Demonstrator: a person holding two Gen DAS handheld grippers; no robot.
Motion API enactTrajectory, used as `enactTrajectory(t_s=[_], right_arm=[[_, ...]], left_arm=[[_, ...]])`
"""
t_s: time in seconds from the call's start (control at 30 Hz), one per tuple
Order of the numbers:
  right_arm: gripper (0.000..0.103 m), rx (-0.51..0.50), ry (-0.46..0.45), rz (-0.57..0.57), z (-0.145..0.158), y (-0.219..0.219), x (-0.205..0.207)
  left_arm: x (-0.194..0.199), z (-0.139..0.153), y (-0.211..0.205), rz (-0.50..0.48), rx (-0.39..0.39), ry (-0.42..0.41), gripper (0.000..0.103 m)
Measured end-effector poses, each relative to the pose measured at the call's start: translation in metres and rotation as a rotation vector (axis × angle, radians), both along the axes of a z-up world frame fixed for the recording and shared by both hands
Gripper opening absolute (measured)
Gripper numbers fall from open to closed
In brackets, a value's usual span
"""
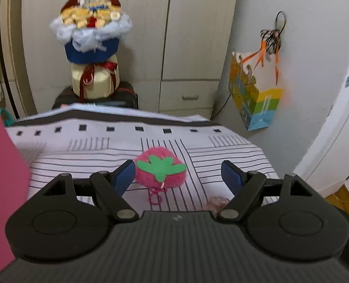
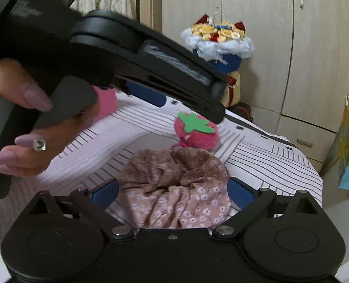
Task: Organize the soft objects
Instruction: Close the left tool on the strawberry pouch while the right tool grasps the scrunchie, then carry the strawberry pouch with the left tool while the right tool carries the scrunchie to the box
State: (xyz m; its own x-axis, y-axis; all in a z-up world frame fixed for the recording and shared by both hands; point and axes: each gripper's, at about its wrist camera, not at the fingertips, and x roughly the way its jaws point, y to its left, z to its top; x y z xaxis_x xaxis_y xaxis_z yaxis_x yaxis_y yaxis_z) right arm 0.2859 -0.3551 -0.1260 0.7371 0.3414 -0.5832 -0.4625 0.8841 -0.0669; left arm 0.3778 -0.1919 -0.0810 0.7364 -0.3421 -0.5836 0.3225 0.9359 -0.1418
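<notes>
Pale wood-grain wardrobes [image 1: 132,35] fill the back wall, with a drawer [image 1: 188,94] low down. A gift bouquet [image 1: 92,47] stands on what looks like a dark suitcase [image 1: 127,96]. A colourful paper bag [image 1: 254,89] hangs on the grey wall [image 1: 304,47]. Wooden floor [image 1: 342,198] shows at right.

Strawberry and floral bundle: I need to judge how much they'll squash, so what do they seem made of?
Strawberry: fuzzy pink plush or yarn, matte, with a flat green felt-like leaf and a pink cord. Floral bundle: thin woven fabric, dusty pink with a small white flower print, matte, falling in soft crumpled folds; the fibre can't be told.
</notes>
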Motion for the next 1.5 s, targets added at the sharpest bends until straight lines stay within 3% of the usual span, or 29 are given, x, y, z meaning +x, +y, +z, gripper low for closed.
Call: enactTrajectory(t_s=[0.1,0.33,0.4,0.5,0.57,0.63,0.73,0.83,1.27,1.5], right_arm=[[0.100,-0.017,0.022,-0.015,-0.005,0.001,0.011],[0.099,0.071,0.095,-0.068,-0.010,-0.012,0.023],[0.097,0.077,0.093,-0.063,-0.009,-0.013,0.022],[0.079,0.056,0.082,-0.057,-0.009,-0.013,0.018],[0.064,0.051,0.075,-0.059,-0.011,-0.010,0.018],[0.044,0.054,0.063,-0.068,-0.011,-0.010,0.015],[0.028,0.055,0.062,-0.088,-0.009,-0.010,0.010],[0.024,0.050,0.064,-0.117,-0.007,-0.008,0.008],[0.024,0.073,0.085,-0.252,0.001,-0.004,-0.010],[0.024,0.080,0.086,-0.283,0.007,-0.002,-0.040]], left_arm=[[0.015,-0.010,-0.002,0.028,-0.021,0.039,0.079],[0.033,-0.026,-0.006,0.081,0.024,0.073,0.075],[0.035,-0.028,-0.005,0.089,0.034,0.080,0.060],[0.038,-0.033,-0.002,0.082,0.017,0.111,0.049],[0.038,-0.036,-0.001,0.082,0.009,0.116,0.046],[0.036,-0.037,0.000,0.076,0.004,0.111,0.043],[0.028,-0.034,0.002,0.064,-0.001,0.108,0.041],[0.018,-0.030,0.005,0.057,-0.012,0.107,0.040],[-0.035,-0.020,0.031,0.022,-0.094,0.093,0.035],[-0.065,-0.017,0.046,0.005,-0.110,0.091,0.035]])
